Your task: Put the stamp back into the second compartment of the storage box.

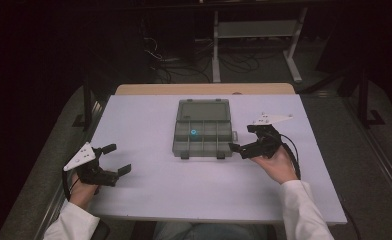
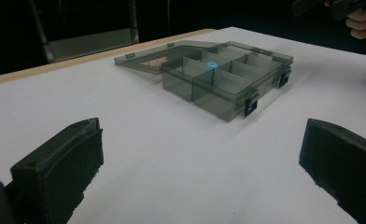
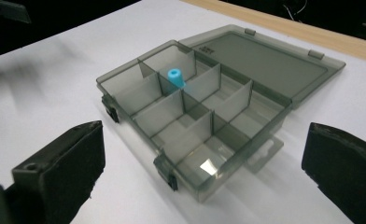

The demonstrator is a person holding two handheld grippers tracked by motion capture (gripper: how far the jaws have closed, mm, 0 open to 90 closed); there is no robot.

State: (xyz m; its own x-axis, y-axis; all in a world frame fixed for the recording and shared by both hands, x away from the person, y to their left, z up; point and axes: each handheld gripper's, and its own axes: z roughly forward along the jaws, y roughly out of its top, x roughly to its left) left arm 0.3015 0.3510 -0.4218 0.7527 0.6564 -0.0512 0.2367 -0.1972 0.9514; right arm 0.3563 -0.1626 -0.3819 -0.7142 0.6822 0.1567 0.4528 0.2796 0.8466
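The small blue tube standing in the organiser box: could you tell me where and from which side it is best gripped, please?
Probably the blue tube's upper end, from straight above. It stands upright in a compartment of the open grey box, its top rising above the dividers close around it, so a sideways approach looks blocked.

1. Desk (image 1: pixel 149 190): white top, with a wooden strip (image 1: pixel 204 89) along the far edge.
2. Smoky translucent compartment box (image 1: pixel 202 142): lies mid-desk, its lid (image 1: pixel 203 109) open flat toward the far edge.
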